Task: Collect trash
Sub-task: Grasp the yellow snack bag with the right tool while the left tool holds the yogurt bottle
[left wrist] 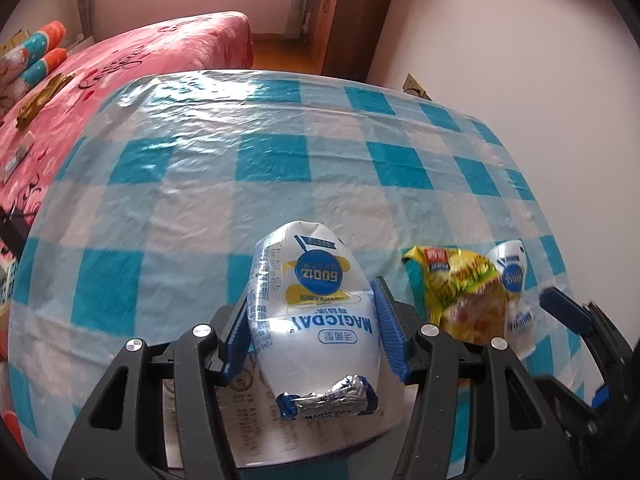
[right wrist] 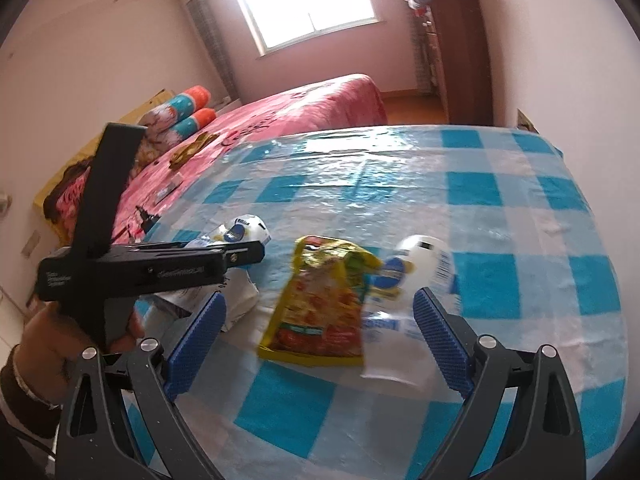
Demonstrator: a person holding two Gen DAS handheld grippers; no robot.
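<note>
The left gripper (left wrist: 312,332) clamps the light, crushable white milk pouch (left wrist: 316,312) at mid-body, while the right gripper (right wrist: 320,344) gapes around the flimsy yellow wrapper (right wrist: 320,304).

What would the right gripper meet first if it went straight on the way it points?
Most likely the yellow snack wrapper, which lies between the right gripper's open fingers, with a white pouch just beyond. Depth is unclear.

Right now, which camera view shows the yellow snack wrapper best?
The right wrist view: the yellow snack wrapper lies whole on the checked tablecloth, centred ahead of the open right tool. The left wrist view shows it only at the right side, crumpled and partly behind the left tool's finger.
</note>
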